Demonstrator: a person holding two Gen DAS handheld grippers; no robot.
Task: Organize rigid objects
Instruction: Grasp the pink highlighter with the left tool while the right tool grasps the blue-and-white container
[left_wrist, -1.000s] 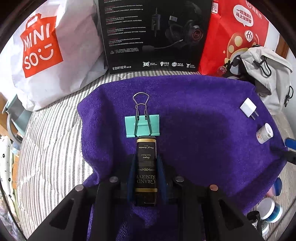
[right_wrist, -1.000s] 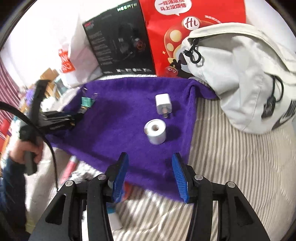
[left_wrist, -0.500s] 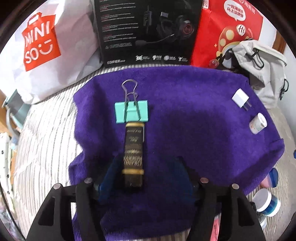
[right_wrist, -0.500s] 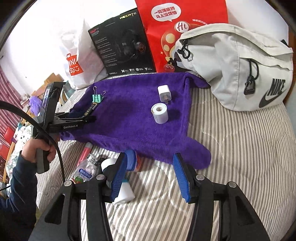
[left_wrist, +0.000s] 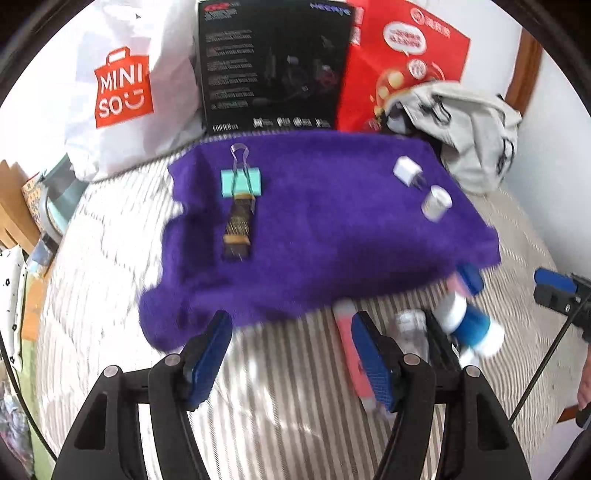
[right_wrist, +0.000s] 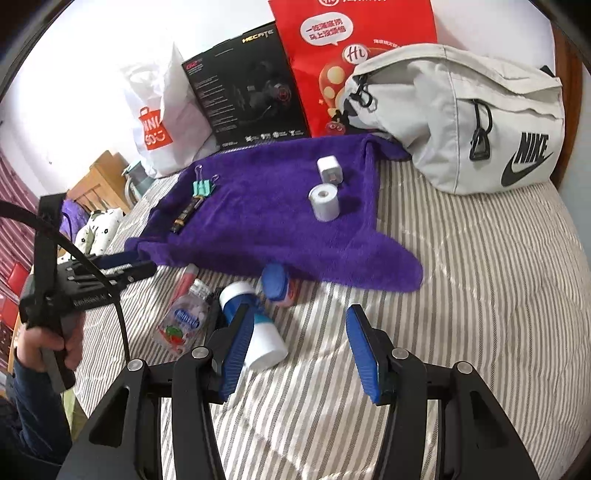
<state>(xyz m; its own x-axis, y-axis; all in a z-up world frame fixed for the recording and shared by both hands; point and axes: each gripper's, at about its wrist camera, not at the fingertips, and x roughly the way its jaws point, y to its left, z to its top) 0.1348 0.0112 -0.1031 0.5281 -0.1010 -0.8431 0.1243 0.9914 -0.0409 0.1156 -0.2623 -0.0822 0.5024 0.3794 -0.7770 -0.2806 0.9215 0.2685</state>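
Rigid objects are lying in two groups on a striped bedspread (right_wrist: 461, 295). On the purple towel (right_wrist: 266, 221) a teal binder clip (right_wrist: 202, 187) is sitting near the far left corner, and a slim dark bar with gold print (right_wrist: 185, 215) is lying just in front of it, lengthwise, one end touching or nearly touching the clip. Toward the towel's right side a white charger plug (right_wrist: 329, 168) is resting beside a white roll of tape (right_wrist: 324, 202), the two close but apart.

Off the towel's near edge, a blue-capped jar (right_wrist: 277, 285), a blue and white bottle (right_wrist: 251, 325), a clear packet of mints (right_wrist: 183, 321) and a pink tube (right_wrist: 188, 275) are lying together on the bedspread.

Both tools are holding nothing. In its own view the left gripper (left_wrist: 291, 354) is hanging with its blue pads spread wide, above the towel's near edge and the stripes, touching none of the objects; the pink tube and the bottle are showing beyond its right finger (left_wrist: 373, 363). The right gripper (right_wrist: 299, 350) is likewise gaping wide over bare bedspread, its left finger (right_wrist: 236, 350) overlapping the blue and white bottle in the picture, though whether they are touching I cannot tell. A hand (right_wrist: 48, 345) is gripping the left tool's handle at the left of the right wrist view.

Against the wall a white Miniso bag (left_wrist: 122, 88), a black headset box (left_wrist: 273, 66), a red bag (left_wrist: 402, 59) and a grey Nike pouch (right_wrist: 472, 122) are standing behind the towel.
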